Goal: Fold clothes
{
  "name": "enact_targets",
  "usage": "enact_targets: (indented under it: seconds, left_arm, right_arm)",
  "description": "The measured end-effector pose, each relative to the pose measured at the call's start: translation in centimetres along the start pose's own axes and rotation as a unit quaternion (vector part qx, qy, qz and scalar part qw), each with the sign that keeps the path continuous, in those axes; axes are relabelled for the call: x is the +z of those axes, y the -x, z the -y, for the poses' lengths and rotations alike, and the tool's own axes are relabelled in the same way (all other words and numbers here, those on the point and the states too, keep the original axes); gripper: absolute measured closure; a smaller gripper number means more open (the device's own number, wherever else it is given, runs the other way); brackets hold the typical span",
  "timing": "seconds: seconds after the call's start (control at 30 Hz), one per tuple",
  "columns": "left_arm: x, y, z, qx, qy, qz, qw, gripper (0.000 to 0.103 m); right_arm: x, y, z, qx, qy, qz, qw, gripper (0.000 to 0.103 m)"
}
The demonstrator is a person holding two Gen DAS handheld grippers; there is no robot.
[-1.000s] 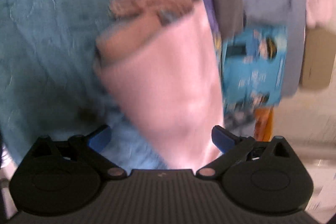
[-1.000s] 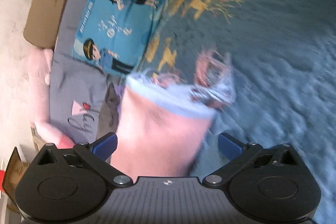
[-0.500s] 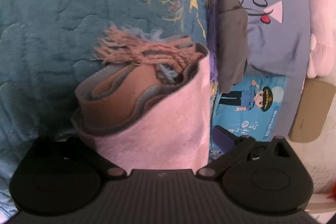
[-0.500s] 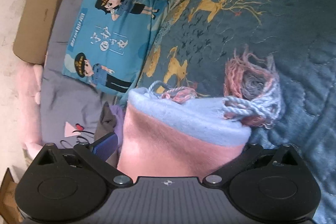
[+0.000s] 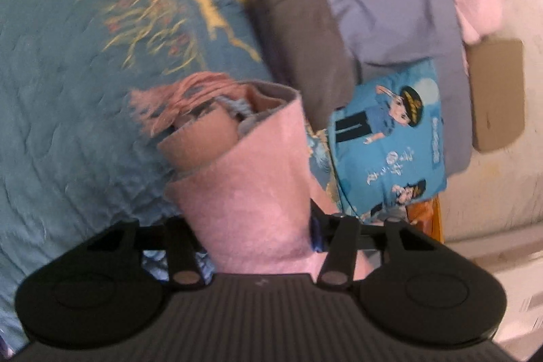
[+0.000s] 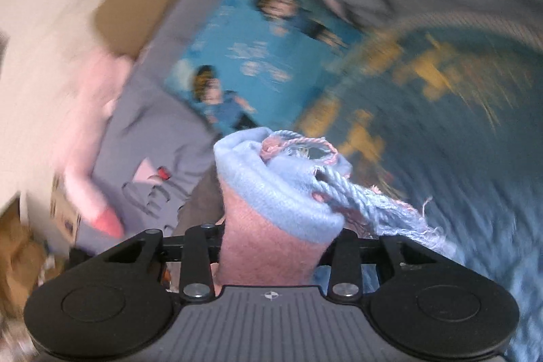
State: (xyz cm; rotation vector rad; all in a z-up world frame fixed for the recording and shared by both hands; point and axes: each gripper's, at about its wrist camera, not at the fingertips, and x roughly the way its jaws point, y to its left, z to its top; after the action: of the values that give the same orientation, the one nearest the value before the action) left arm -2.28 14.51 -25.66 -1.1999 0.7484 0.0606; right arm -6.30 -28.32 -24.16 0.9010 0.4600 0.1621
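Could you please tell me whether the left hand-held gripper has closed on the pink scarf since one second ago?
Yes. The left hand-held gripper, then wide open, now has its fingers drawn in against the pink scarf, above the teal bedspread.

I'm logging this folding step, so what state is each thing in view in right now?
Left gripper: shut on the scarf.
Right gripper: shut on the scarf.
Pink-and-blue scarf: folded into a thick bundle, fringe hanging loose at its end.
Teal quilt: spread flat under the scarf.
Cartoon-print cushion: lying flat beside the quilt.
Dark grey garment: folded, lying at the quilt's edge.
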Motion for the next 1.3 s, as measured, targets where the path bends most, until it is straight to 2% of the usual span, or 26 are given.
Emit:
enact_targets:
  seconds: [0.13,0.33,0.47,0.63,0.77,0.87,0.93,0.97,1.07,1.13,1.17,1.23,1.3]
  left_arm:
    - [0.9,2.6,2.1,-0.008,-0.044,0.012,0.9989,0.049]
    - [4.8,4.9,8.8,-0.023,-0.122,0.046,0.9912,0.049]
    - [9.7,4.6,14.7,-0.030,-0.186,0.081,0.9786,0.050]
    - [17.5,1.9,21.8,-0.037,-0.263,0.121,0.9566,0.051]
    - [22.9,-4.7,20.6,-0.018,-0.287,0.098,0.9529,0.051]
    - [26.9,-9.8,19.4,-0.002,-0.303,0.078,0.9497,0.051]
    - [28.2,-13.6,15.3,0.042,-0.258,0.032,0.9646,0.051]
    - [28.7,-15.5,13.0,0.066,-0.232,0.007,0.9705,0.048]
    - [28.3,-15.2,10.4,0.028,-0.226,0.019,0.9735,0.042]
    - [27.8,-14.8,10.8,0.037,-0.244,0.033,0.9684,0.042]
    - [27.7,-14.8,11.1,0.042,-0.243,0.033,0.9685,0.041]
    - [28.1,-15.1,11.0,0.049,-0.227,0.025,0.9723,0.037]
    - [28.4,-15.6,10.2,0.058,-0.205,0.020,0.9768,0.025]
  right_arm:
    - [1.6,0.3,-3.2,0.025,0.041,0.008,0.999,0.067]
    - [4.8,-2.4,-8.7,0.068,0.076,0.020,0.995,0.067]
    - [7.1,-6.5,-13.7,0.106,0.107,0.039,0.988,0.067]
    - [9.6,-14.0,-19.2,0.145,0.136,0.065,0.978,0.067]
    - [8.7,-20.8,-19.1,0.143,0.136,0.067,0.978,0.066]
    - [5.2,-26.6,-15.0,0.080,0.107,0.016,0.991,0.066]
    - [2.4,-29.4,-11.2,0.024,0.063,-0.030,0.997,0.066]
    - [1.0,-29.6,-9.1,0.013,0.029,-0.037,0.999,0.065]
    - [-0.5,-28.4,-6.6,0.030,-0.008,-0.024,0.999,0.064]
    - [-0.3,-28.3,-6.2,0.028,-0.038,-0.028,0.998,0.063]
    - [-0.1,-28.2,-6.0,0.027,-0.052,-0.031,0.998,0.062]
    - [0.1,-28.4,-6.0,0.024,-0.074,-0.040,0.996,0.061]
    - [0.2,-28.7,-6.0,0.020,-0.085,-0.048,0.995,0.058]
